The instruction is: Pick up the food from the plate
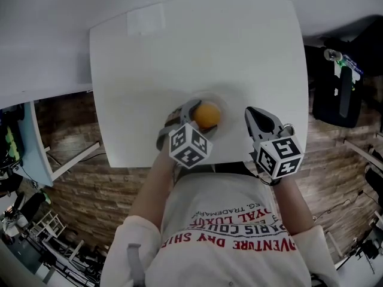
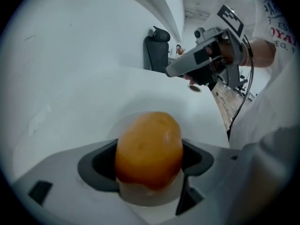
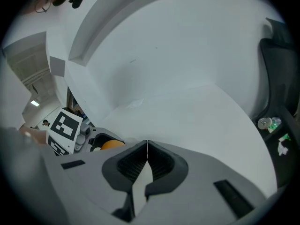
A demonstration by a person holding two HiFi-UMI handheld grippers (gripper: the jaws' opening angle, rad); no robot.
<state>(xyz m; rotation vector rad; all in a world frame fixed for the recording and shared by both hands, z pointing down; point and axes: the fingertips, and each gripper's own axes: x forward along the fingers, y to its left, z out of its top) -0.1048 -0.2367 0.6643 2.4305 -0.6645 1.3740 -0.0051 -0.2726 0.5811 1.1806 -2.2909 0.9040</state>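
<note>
the round orange food (image 1: pixel 207 115) sits over the white plate (image 1: pixel 225 103), and the left gripper (image 2: pixel 149 165) has it pinched, a pad snug against each side. just right of the plate, the right gripper (image 1: pixel 249 112) hangs with jaws pressed together on nothing, over the white table (image 1: pixel 179 52) under the plate.

The food (image 2: pixel 149 149) is glossy orange on a white plate (image 2: pixel 114 128), and the desk (image 1: pixel 179 52) is plain white. The left tongs (image 1: pixel 203 117) and right tongs (image 1: pixel 250 112) are pale grey with dark grey pads (image 2: pixel 101 165) and carry black-and-white square markers. The floor (image 1: pixel 78 166) left of the desk shows brown planks.
</note>
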